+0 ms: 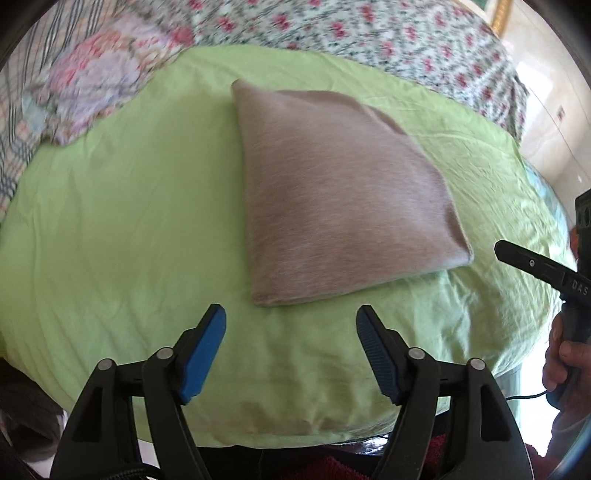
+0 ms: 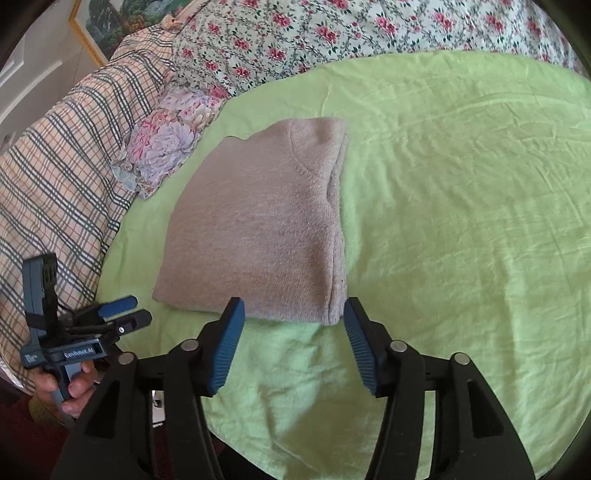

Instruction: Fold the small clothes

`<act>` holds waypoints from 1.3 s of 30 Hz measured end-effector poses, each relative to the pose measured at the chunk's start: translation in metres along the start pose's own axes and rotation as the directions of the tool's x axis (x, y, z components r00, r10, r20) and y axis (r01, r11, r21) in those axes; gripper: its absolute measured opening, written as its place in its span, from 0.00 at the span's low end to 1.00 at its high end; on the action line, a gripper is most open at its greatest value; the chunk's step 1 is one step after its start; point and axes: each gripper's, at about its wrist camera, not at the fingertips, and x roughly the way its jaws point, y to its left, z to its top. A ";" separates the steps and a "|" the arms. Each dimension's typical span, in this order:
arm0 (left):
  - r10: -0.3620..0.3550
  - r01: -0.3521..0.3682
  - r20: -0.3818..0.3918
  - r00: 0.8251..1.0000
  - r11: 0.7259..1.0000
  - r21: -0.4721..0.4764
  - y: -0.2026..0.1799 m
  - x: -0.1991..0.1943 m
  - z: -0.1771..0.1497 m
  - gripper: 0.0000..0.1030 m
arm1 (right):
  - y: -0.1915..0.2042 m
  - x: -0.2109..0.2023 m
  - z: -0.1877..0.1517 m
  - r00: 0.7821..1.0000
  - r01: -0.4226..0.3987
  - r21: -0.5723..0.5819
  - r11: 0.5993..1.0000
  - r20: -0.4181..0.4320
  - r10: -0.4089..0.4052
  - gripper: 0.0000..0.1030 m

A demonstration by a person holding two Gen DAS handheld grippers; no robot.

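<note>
A small beige knitted sweater [image 1: 332,192] lies folded into a neat rectangle on a light green sheet [image 1: 122,221]; it also shows in the right wrist view [image 2: 255,229]. My left gripper [image 1: 291,314] is open and empty, just short of the sweater's near edge. My right gripper [image 2: 293,310] is open and empty, its fingertips at the sweater's near right corner. The right gripper shows from the side at the right edge of the left wrist view [image 1: 532,264]. The left gripper shows at lower left of the right wrist view [image 2: 129,310].
A floral quilt [image 2: 332,33] lies behind the green sheet [image 2: 461,221]. A plaid blanket [image 2: 55,166] and a floral cloth [image 2: 166,147] lie to the left. The bed's near edge drops off below the grippers.
</note>
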 end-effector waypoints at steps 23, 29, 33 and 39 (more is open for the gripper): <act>0.160 -0.160 0.012 0.987 0.983 0.091 -0.016 -0.001 -0.002 0.85 | 0.029 0.015 -0.012 0.997 0.064 -0.169 0.984 -0.030 -0.070 0.85; 0.201 -0.201 0.010 0.980 0.974 0.103 -0.019 0.004 0.006 0.88 | 0.036 0.022 -0.004 0.997 0.056 -0.199 0.978 -0.038 -0.064 0.86; 0.218 -0.218 0.006 0.976 0.971 0.101 -0.020 0.006 0.009 0.88 | 0.037 0.027 -0.005 0.996 0.053 -0.206 0.977 -0.057 -0.065 0.87; 0.229 -0.229 0.013 0.973 0.966 0.117 -0.026 0.005 0.014 0.90 | 0.039 0.027 -0.002 0.996 0.056 -0.223 0.973 -0.060 -0.071 0.89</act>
